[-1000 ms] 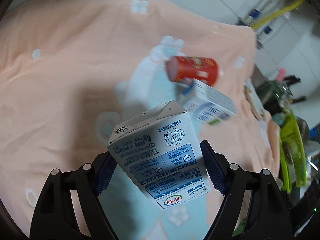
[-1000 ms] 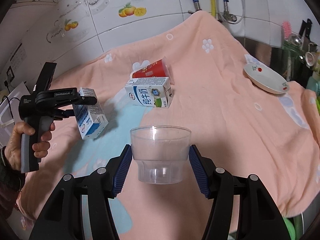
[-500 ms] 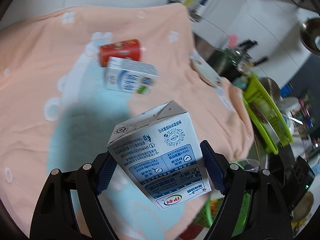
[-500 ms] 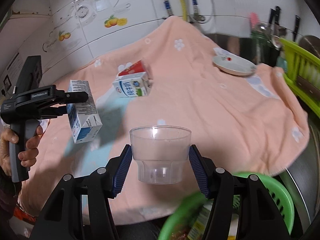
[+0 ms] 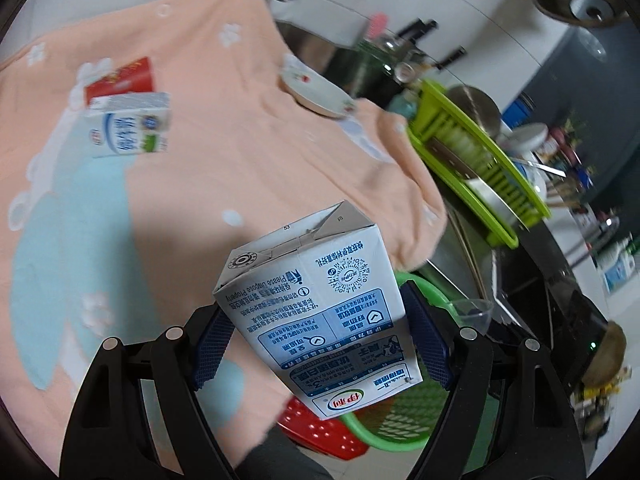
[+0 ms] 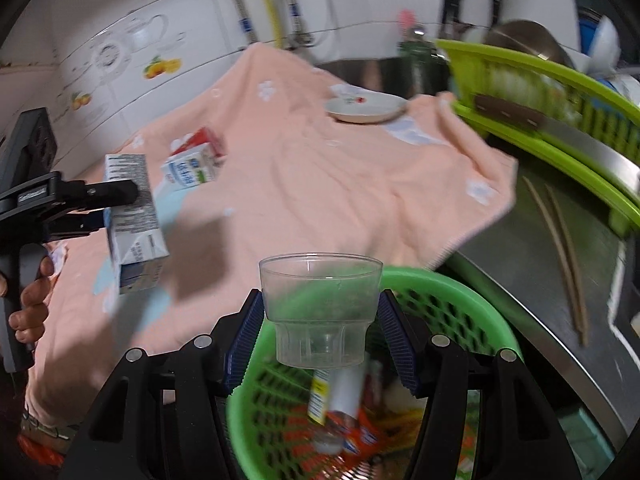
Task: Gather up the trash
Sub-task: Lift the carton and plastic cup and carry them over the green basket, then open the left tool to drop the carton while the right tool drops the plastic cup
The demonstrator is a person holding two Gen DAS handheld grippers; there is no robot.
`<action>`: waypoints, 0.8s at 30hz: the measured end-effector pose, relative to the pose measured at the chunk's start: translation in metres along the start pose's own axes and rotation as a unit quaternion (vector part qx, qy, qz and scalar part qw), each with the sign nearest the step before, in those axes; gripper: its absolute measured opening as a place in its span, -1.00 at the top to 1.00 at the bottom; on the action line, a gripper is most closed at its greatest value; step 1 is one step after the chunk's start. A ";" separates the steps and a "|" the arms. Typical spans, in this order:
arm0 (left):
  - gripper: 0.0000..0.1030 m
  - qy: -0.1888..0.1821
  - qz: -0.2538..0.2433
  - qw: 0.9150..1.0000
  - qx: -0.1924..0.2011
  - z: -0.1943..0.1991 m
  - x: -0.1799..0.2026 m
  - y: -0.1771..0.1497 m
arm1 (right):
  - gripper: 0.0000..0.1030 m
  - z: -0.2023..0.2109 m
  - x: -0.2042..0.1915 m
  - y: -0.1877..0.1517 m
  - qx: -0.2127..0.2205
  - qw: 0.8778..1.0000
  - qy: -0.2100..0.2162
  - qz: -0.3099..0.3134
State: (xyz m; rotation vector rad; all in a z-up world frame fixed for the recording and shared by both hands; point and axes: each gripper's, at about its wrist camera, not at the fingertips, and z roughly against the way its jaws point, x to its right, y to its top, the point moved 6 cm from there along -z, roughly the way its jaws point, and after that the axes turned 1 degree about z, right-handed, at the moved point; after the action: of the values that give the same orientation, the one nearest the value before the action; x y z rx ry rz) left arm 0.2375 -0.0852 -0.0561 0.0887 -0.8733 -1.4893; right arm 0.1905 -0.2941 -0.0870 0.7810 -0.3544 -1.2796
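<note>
Milk carton clenched in left jaws, clear cup in right jaws (over green basket)

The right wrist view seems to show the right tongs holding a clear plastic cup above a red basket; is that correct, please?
Not quite: the basket is green. In the right wrist view, the right tongs do hold the clear plastic cup above it.
</note>
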 end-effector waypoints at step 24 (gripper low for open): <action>-0.52 -0.030 -0.074 0.993 -0.090 -0.070 0.094 -0.059 | -0.52 0.047 0.061 -0.072 -0.003 0.997 -0.036 -0.068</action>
State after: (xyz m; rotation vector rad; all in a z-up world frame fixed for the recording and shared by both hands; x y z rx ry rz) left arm 0.2130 -0.2077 -0.0959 -0.0259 -0.7895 -1.7105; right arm 0.1259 -0.3725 -0.1149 0.7648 -0.3603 -1.4383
